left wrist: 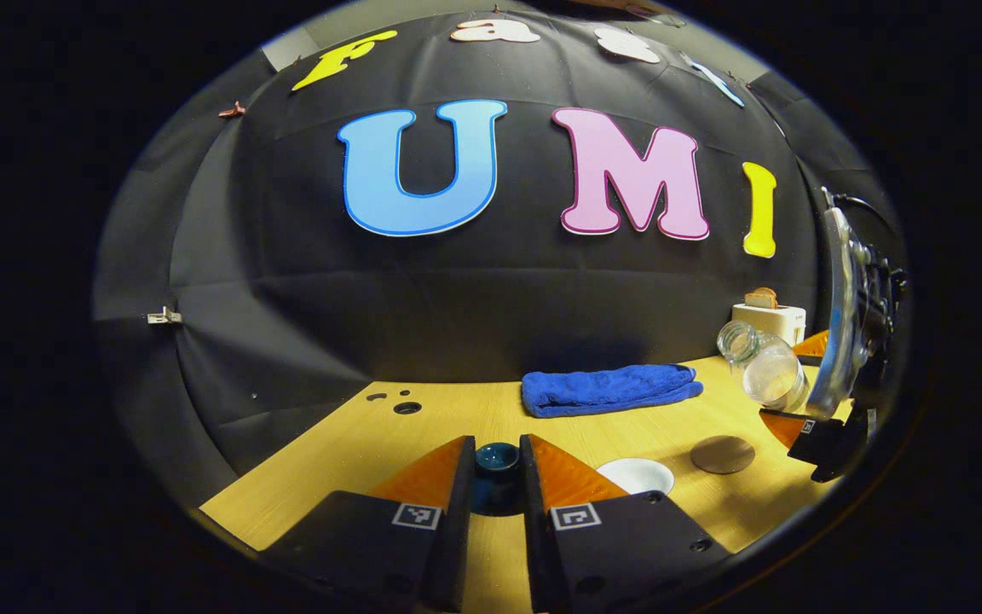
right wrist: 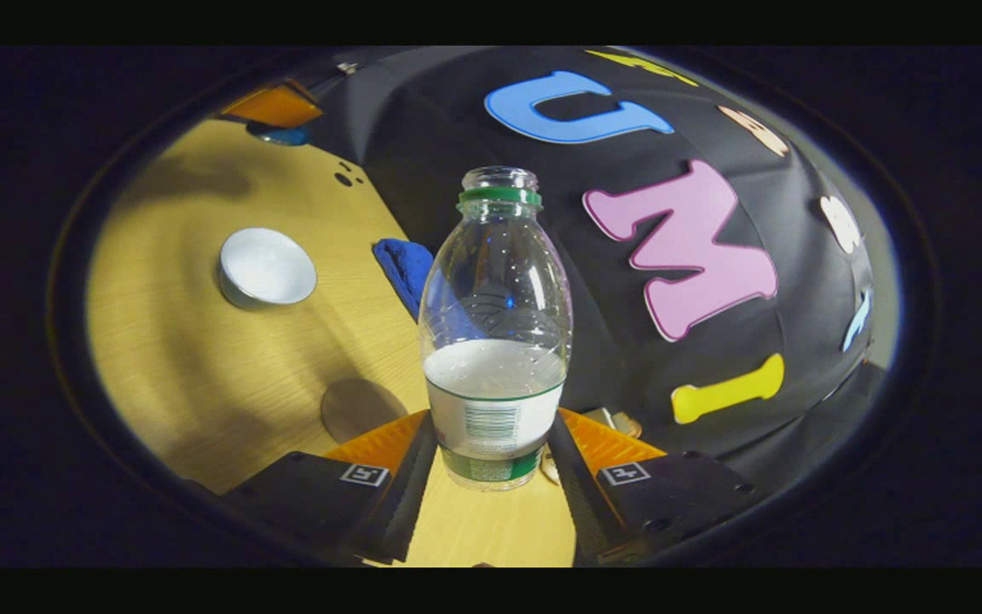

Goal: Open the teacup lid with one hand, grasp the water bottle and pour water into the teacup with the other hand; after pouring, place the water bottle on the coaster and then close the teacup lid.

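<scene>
1. Your left gripper (left wrist: pixel 497 477) pinches the dark teal lid (left wrist: pixel 496 460) between its fingers, held above the wooden table (left wrist: pixel 457 418).
2. Your right gripper (right wrist: pixel 491 469) is clamped on the lower, labelled part of the clear water bottle (right wrist: pixel 495 324); the bottle has no cap and is partly filled.
3. In the left gripper view the bottle (left wrist: pixel 759 365) hangs tilted at the right, above the table.
4. The white teacup (left wrist: pixel 636 475) stands open just right of your left gripper, the round brown coaster (left wrist: pixel 722 454) near it on its right.
5. A blue towel (left wrist: pixel 609 389) lies farther back, a white toaster (left wrist: pixel 769 319) at the far right.
</scene>
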Demonstrator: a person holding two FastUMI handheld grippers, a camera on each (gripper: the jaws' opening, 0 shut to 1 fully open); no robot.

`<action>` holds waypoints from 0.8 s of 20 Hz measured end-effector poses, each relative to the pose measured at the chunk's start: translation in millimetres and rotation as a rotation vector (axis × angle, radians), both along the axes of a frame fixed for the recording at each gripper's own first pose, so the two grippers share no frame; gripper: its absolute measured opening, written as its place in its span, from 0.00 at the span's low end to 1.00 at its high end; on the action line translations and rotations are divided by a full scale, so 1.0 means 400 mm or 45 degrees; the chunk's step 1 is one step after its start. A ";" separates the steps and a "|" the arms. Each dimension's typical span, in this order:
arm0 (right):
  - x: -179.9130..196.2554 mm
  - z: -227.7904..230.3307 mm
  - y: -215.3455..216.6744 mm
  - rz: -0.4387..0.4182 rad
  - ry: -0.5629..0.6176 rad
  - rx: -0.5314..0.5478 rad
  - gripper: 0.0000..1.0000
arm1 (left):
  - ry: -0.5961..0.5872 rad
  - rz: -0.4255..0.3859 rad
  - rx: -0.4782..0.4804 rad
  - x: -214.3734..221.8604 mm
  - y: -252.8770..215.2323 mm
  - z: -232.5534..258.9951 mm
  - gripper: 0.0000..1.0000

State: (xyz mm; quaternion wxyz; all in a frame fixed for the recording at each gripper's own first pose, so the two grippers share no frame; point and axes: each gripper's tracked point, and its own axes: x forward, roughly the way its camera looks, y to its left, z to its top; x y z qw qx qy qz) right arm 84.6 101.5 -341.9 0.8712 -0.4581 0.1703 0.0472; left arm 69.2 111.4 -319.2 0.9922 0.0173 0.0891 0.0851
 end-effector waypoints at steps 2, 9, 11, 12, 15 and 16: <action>0.008 0.003 0.004 0.025 -0.005 -0.079 0.75 | -0.001 0.002 0.006 -0.005 0.008 -0.001 0.32; 0.045 0.004 0.024 0.108 -0.006 -0.288 0.75 | 0.012 0.025 -0.010 -0.020 0.031 -0.013 0.32; 0.059 0.005 0.022 0.126 -0.015 -0.340 0.75 | 0.011 0.029 -0.019 -0.024 0.035 -0.014 0.32; 0.061 0.009 0.020 0.135 -0.027 -0.377 0.75 | 0.011 0.034 -0.022 -0.027 0.037 -0.016 0.32; 0.064 0.015 0.015 0.178 -0.047 -0.463 0.75 | 0.015 0.035 -0.017 -0.031 0.036 -0.019 0.32; 0.069 0.017 0.016 0.188 -0.049 -0.483 0.75 | 0.018 0.035 -0.013 -0.034 0.035 -0.022 0.33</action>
